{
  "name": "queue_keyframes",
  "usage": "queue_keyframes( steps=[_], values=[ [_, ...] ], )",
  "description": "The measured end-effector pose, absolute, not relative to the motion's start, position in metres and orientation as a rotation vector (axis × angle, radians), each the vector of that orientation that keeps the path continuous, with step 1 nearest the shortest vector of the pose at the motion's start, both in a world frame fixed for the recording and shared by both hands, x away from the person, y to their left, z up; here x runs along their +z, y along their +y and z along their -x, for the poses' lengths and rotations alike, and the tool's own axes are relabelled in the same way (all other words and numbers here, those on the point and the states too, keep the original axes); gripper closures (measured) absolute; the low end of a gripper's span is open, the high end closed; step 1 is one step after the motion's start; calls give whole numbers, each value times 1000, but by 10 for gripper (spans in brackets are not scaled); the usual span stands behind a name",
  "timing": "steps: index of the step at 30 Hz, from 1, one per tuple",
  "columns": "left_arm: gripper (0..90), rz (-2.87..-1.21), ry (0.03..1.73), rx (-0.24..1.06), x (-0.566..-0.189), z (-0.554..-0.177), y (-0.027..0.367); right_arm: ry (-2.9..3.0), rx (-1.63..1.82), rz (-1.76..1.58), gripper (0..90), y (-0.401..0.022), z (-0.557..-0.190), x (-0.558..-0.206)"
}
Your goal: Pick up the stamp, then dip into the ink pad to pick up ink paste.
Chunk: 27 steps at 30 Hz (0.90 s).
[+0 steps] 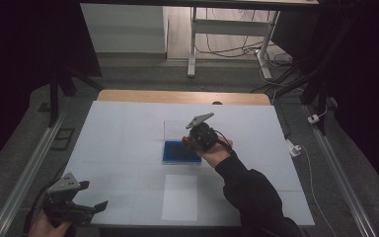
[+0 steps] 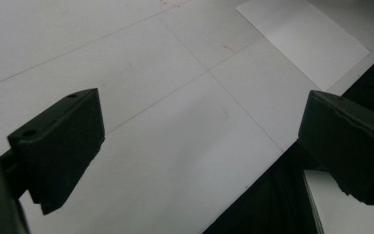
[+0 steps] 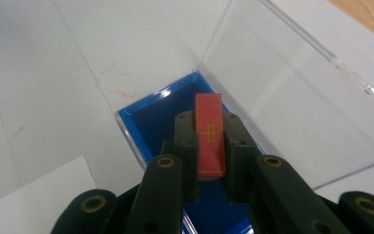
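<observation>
Here the right gripper [image 3: 209, 146] has its jaws clamped tight on a thin red card [image 3: 209, 134] with a yellow cross mark, held on edge above the blue tray [image 3: 148, 114] of a clear-lidded box [image 3: 292, 78], whose transparent lid stands open behind it. In the high view the same gripper [image 1: 191, 140] sits over the blue tray [image 1: 180, 153] near the middle of the white table [image 1: 123, 133]. The left gripper [image 2: 199, 141] hangs with its jaws spread wide and nothing between them, near the table's front left corner, and a white sheet [image 1: 179, 197] lies just in front of the tray.
</observation>
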<state>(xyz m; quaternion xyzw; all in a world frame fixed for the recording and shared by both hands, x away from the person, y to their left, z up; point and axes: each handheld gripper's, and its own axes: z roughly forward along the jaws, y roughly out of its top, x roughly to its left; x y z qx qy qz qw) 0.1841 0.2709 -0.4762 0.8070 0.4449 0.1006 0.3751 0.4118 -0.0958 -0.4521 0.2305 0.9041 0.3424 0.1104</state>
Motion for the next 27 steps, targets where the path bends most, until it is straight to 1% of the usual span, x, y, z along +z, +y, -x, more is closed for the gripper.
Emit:
queue_keyframes(
  steps=[6,18,27],
  values=[
    [35,-2059,1137,252,-476,-184,272,2640,1041,-714,794,-101,-410,-447],
    [36,-2063,1134,251,-476,-184,271,2667,999,-652,794,-98,-407,-446],
    [36,-2060,1132,249,-476,-184,272,2653,1019,-681,794,-97,-407,-445]
  ],
)
